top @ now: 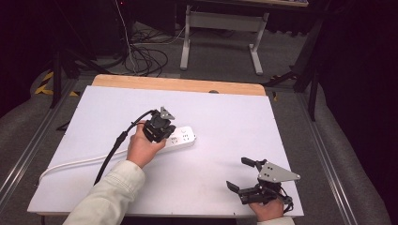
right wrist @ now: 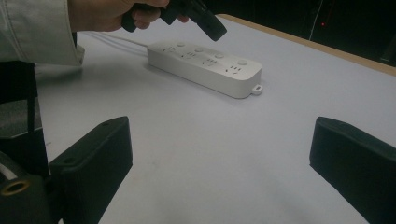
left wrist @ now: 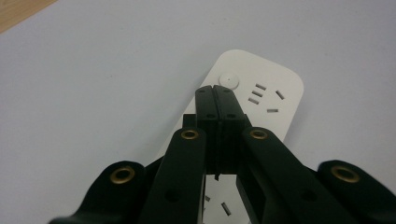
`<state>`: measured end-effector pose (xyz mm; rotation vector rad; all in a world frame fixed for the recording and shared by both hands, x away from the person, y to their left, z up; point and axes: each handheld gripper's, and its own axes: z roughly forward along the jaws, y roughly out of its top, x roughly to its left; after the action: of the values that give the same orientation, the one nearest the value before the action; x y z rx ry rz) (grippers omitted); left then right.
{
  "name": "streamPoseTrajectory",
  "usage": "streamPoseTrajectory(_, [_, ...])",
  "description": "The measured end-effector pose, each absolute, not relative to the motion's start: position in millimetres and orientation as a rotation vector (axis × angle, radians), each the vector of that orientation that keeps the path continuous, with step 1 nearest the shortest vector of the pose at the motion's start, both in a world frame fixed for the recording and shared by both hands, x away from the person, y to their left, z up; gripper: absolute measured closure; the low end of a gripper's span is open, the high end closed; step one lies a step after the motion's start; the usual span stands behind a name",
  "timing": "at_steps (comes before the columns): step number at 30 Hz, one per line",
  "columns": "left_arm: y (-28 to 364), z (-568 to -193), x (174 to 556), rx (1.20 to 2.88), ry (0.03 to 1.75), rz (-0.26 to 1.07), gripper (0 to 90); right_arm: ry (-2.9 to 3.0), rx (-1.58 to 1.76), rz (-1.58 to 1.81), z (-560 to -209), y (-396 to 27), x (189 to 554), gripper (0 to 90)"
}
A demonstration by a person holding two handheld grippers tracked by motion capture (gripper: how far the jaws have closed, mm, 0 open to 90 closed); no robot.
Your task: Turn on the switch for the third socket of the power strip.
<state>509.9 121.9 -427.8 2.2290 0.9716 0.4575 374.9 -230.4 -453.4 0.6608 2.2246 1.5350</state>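
A white power strip (top: pixel 180 137) lies flat on the white table (top: pixel 225 117), left of its middle and well clear of all four edges. It is a long, rounded-corner bar with a row of sockets, each with a round button (left wrist: pixel 229 80) beside it, and a small mounting tab (right wrist: pixel 256 87) at one end. Its white cord (top: pixel 70 164) trails toward the table's left edge.

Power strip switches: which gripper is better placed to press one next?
Left. The left gripper hangs over the power strip with jaws shut, its tips just short of a round button. The right gripper rests open near the table's near edge, well away from the strip.
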Motion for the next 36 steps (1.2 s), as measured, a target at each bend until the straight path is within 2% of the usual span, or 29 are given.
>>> streamPoseTrajectory(11, [135, -402, 502, 2.14, 0.967, 0.407, 90.0, 2.229, 0.658, 1.532, -454, -229, 375, 6.3])
streamPoseTrajectory(15, [133, -396, 493, 2.172, 0.934, 0.493, 90.0, 2.228, 0.658, 1.531, -454, -230, 375, 6.3])
streamPoseTrajectory(22, [134, -388, 484, 2.161, 0.902, 0.498, 90.0, 2.231, 0.658, 1.527, -454, -229, 375, 6.3])
streamPoseTrajectory(24, [134, -386, 483, 2.159, 0.889, 0.501, 82.1, 2.23, 0.657, 1.523, -453, -229, 374, 6.3])
streamPoseTrajectory(25, [134, -386, 482, 2.148, 0.89, 0.487, 82.1, 2.23, 0.657, 1.523, -453, -229, 374, 6.3])
streamPoseTrajectory(26, [133, -385, 482, 2.136, 0.899, 0.462, 69.0, 2.229, 0.66, 1.524, -454, -229, 375, 6.3])
streamPoseTrajectory(27, [133, -384, 481, 2.134, 0.897, 0.445, 65.1, 2.23, 0.661, 1.524, -454, -229, 375, 6.4])
streamPoseTrajectory(28, [133, -383, 480, 2.127, 0.891, 0.436, 65.1, 2.23, 0.661, 1.524, -454, -229, 375, 6.4])
streamPoseTrajectory(29, [132, -382, 478, 2.117, 0.892, 0.427, 56.7, 2.23, 0.663, 1.522, -454, -230, 375, 6.3])
streamPoseTrajectory(30, [132, -381, 477, 2.116, 0.891, 0.411, 56.7, 2.23, 0.663, 1.522, -454, -230, 375, 6.3])
streamPoseTrajectory(31, [131, -380, 476, 2.111, 0.893, 0.392, 49.7, 2.227, 0.66, 1.528, -453, -230, 374, 6.3])
streamPoseTrajectory(33, [131, -377, 472, 2.108, 0.877, 0.388, 46.6, 2.227, 0.66, 1.524, -453, -230, 374, 6.3])
streamPoseTrajectory(34, [132, -375, 470, 2.107, 0.867, 0.397, 40.3, 2.228, 0.659, 1.521, -453, -229, 374, 6.3])
streamPoseTrajectory(36, [133, -372, 465, 2.102, 0.836, 0.405, 37.6, 2.228, 0.66, 1.525, -453, -230, 374, 6.3])
